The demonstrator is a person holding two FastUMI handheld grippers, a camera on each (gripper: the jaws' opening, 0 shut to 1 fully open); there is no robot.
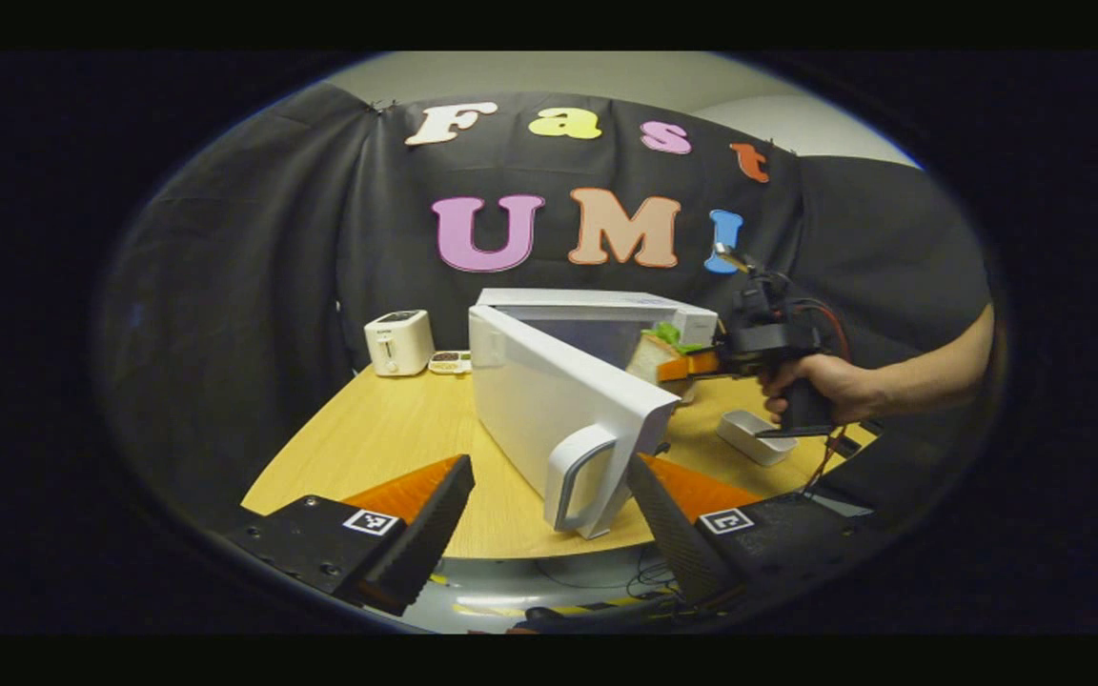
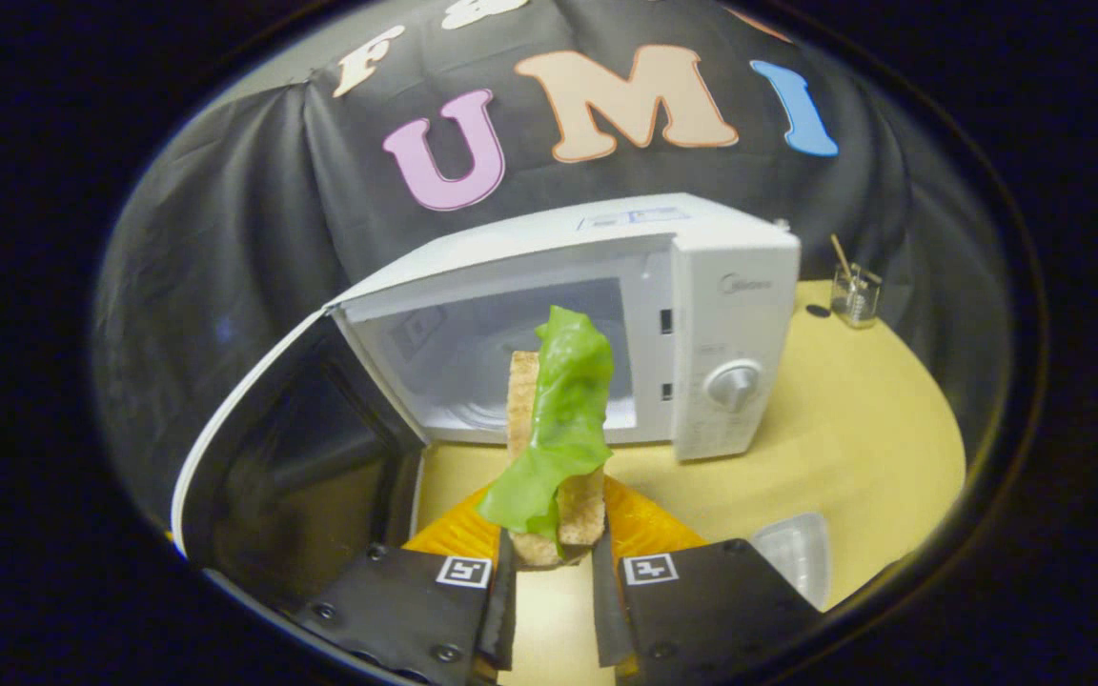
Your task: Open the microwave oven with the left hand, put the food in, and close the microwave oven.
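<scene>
Gripping the food (image 2: 557, 448) upright between both fingers, your right tool (image 2: 554, 581) sits just in front of the open microwave (image 2: 730, 314), with the toast slice and its green leaf lined up on the cavity mouth. Your left tool (image 1: 549, 519) hangs with its jaws spread wide and holding nothing, near the handle (image 1: 579, 476) of the swung-out door (image 1: 549, 400) but apart from it. From here, the leaf is your weak point: it drapes loosely over the toast and could slide off or snag on the cavity's upper edge if you drive in tilted. The door stands partly across the approach on the left, so a drift that way could knock it. A small white tray (image 1: 756, 436) lies on the counter (image 1: 396, 429) to the right. The cavity floor is partly hidden behind the food, and the door's inner face is too dark to make out.
</scene>
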